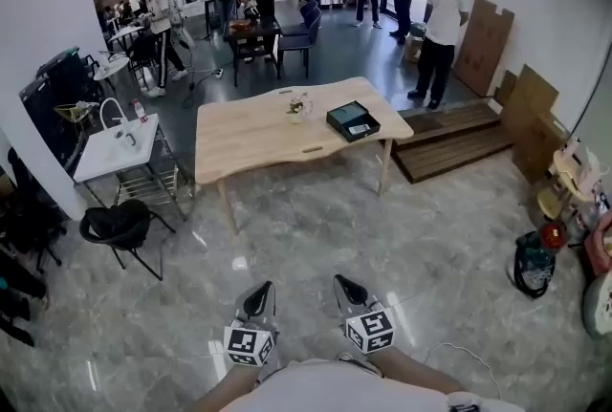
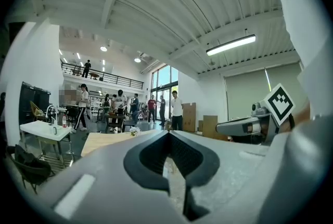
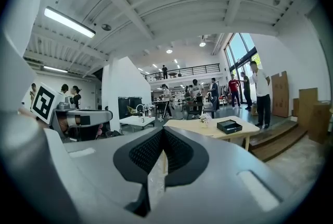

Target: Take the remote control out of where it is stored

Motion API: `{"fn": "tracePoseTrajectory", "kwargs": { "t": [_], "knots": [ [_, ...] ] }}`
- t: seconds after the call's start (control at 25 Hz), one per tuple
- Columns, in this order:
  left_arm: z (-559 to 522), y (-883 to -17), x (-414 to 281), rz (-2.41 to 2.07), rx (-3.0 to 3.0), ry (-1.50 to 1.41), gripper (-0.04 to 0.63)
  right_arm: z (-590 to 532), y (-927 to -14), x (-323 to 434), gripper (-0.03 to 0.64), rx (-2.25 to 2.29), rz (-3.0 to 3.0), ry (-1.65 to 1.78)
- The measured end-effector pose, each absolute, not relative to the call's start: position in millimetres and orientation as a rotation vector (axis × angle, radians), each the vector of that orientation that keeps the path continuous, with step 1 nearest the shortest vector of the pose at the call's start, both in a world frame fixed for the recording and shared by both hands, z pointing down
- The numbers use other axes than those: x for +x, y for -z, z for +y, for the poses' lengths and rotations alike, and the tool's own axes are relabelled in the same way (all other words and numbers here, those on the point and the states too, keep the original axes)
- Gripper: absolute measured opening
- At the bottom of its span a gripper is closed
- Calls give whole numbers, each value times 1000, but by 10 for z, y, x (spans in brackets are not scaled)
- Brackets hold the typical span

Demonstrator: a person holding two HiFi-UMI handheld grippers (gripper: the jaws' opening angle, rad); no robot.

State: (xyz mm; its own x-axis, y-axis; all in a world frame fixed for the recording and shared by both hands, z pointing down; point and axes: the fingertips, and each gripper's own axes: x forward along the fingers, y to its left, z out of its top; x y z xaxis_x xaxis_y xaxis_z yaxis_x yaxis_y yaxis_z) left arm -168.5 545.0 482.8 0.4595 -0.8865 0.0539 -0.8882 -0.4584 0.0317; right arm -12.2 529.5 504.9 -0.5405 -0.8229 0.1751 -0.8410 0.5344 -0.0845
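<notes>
Item: left gripper (image 1: 260, 290), grey two-jaw tool with a marker cube; jaws closed tip to tip, nothing between them; held level, close to the person's body.

Item: right gripper (image 1: 343, 284), same make; jaws likewise pressed together and empty; tipped slightly downward.

Item: pale wooden table with a wavy edge (image 1: 249, 140); well apart from both tools, across the grey polished stone floor (image 1: 382, 238).

Item: shallow black rectangular box (image 1: 353, 120); lies near the table's right end; judged the likely storage place; the remote control cannot be made out at this range.

Item: small vase of flowers (image 1: 298, 106); left of the box, apart from it.

Step in hand, by judgement: the approach; nothing reached yet.

Handling advice: come up square to the table's near edge; open the jaws before descending; steady the box with one tool while the other lifts; keep clear of the vase.
</notes>
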Motion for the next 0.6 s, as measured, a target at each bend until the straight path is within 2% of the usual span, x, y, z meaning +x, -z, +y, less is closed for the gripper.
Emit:
{"fn": "tracePoseTrajectory", "kwargs": {
  "t": [0.6],
  "knots": [
    [5304, -4763, -2073, -1579, 2661, -37, 0, 5116, -4929, -319, 28, 1475, -2671, -294]
  ]
}}
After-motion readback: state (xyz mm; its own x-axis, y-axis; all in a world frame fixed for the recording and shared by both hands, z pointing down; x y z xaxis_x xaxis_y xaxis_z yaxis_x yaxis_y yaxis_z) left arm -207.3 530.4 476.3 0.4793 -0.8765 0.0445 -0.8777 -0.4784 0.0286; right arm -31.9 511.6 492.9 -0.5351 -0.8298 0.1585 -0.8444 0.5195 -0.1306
